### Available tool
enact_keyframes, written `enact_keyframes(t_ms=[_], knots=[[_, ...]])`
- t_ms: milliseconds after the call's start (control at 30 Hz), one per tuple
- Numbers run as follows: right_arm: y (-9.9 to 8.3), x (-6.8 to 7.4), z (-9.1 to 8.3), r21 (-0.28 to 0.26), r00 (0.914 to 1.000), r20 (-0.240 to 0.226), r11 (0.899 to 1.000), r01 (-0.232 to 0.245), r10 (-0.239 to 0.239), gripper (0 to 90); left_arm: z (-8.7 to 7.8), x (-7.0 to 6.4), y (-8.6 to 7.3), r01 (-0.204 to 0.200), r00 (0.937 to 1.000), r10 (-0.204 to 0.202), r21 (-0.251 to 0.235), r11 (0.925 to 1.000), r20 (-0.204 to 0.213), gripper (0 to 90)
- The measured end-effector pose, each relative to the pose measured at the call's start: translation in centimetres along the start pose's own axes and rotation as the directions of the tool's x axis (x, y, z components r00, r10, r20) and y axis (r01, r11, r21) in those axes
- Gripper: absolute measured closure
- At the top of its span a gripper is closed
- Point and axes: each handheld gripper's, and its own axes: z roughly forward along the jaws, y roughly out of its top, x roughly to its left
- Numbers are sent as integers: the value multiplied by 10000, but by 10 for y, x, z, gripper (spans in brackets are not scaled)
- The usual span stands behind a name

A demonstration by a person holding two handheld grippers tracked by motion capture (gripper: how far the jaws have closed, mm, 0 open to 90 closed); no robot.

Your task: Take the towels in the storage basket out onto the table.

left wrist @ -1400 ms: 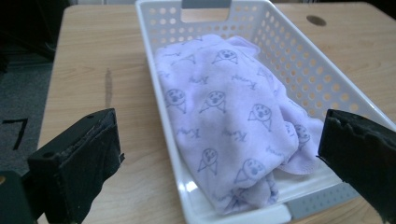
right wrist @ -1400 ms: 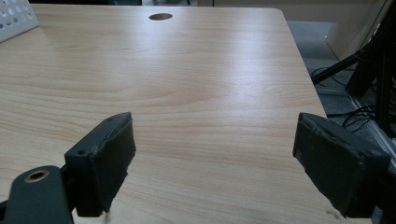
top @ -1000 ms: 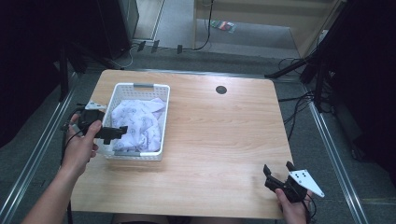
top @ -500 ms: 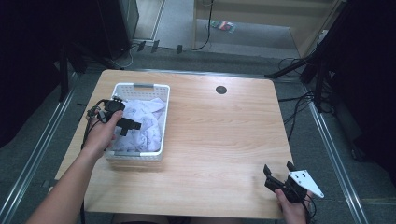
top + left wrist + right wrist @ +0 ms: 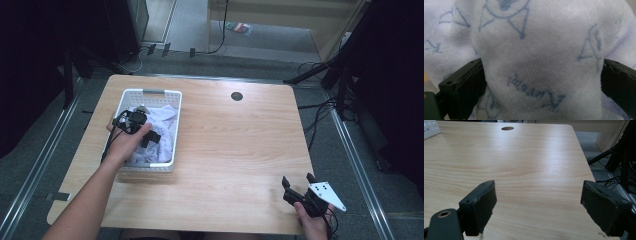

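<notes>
the white cloth (image 5: 541, 62) with faint blue print lies bunched in the basket (image 5: 170, 131), a fold between the left tongs' (image 5: 145, 134) wide-apart jaws, while the right tongs (image 5: 299, 187) gape empty over the table (image 5: 529, 157).

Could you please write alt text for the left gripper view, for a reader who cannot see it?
A bulge of white cloth printed with faint blue shapes and letters sits between the two black jaws of the left gripper, which stand wide apart on either side of it. More of the same cloth lies behind it.
</notes>
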Motion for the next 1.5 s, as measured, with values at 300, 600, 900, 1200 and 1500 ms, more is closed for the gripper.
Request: enact_keyframes(t_ms=[300,600,900,1200,1500], knots=[[0,0,1,86,10000,4,10000,30,-30,140,9,-8,2,-481,9965,518,578,9972,-653,0],[0,1,0,-44,9999,-112,9999,101,-101,141,-1,-6,2,-604,9923,683,776,9952,-1035,329],[0,0,0,-11,9998,-140,9999,105,-106,141,-6,-3,0,-763,9852,823,453,9961,-1501,582],[0,1,0,-36,9997,-210,9999,117,-118,138,-29,5,4,-517,9969,531,241,9984,-575,606],[0,1,-1,12,9998,-176,9999,134,-133,137,-72,6,13,-730,9963,720,-208,9971,-473,604]])
